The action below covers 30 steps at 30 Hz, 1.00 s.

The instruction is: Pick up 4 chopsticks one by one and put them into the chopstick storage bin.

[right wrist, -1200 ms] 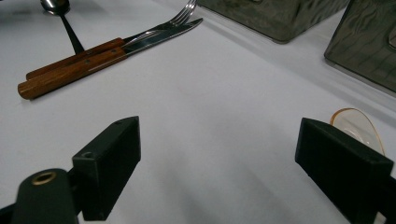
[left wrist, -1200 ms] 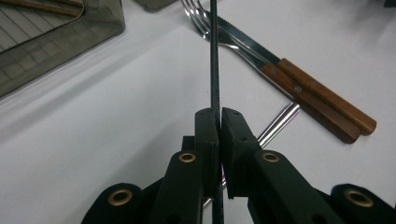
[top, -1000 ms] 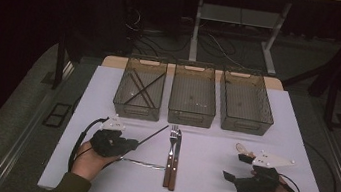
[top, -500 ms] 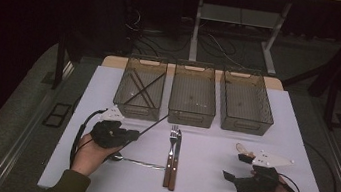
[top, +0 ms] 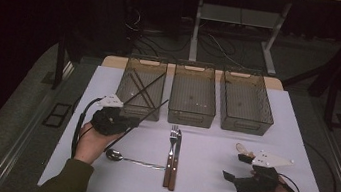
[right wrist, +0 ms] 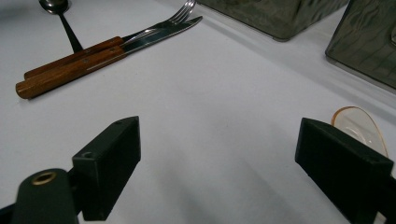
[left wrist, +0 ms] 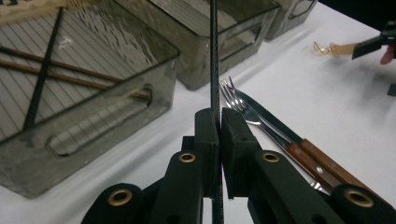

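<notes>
- We find the left gripper [left wrist: 219,122] clamped on a thin black chopstick [left wrist: 214,56].
- We find the right gripper [right wrist: 233,154] wide open above the white table [right wrist: 224,102].

Chopstick [left wrist: 214,56] was black, ridged. Bins [top: 194,92] were smoky grey with ribbed floors; table [top: 207,182] white. Fork [top: 171,149] and knife [top: 176,157] had brown wood handles.

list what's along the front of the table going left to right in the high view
left gripper shut on a black chopstick → spoon → fork → knife → right gripper, open
</notes>
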Available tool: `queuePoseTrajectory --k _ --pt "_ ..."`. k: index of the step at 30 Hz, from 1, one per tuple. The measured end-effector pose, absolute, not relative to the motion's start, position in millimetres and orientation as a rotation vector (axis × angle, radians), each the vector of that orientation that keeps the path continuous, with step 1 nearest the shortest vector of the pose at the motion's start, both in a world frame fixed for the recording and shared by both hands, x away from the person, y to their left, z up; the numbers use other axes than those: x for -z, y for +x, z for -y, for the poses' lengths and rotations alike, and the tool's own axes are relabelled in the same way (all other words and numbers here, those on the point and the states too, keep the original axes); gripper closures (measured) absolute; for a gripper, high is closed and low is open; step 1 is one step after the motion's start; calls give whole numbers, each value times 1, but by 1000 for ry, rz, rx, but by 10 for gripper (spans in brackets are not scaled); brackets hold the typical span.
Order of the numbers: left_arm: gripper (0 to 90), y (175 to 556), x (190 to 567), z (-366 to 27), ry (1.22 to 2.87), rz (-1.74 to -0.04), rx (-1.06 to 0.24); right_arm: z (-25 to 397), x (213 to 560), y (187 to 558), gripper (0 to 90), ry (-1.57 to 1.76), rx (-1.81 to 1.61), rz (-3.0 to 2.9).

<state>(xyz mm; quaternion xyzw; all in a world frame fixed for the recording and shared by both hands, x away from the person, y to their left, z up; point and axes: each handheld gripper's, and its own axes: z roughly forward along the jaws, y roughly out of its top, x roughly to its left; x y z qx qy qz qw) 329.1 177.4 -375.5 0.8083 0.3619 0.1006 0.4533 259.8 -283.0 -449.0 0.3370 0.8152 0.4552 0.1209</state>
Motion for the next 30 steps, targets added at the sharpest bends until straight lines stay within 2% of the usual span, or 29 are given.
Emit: queuePoseTrajectory --k 18,30 --pt "855 372 356 -176 1906 -910 -313 283 449 260 140 998 -1331 -2383" --pt "856 415 336 -177 1867 -936 -390 283 449 259 140 994 -1333 -2382"
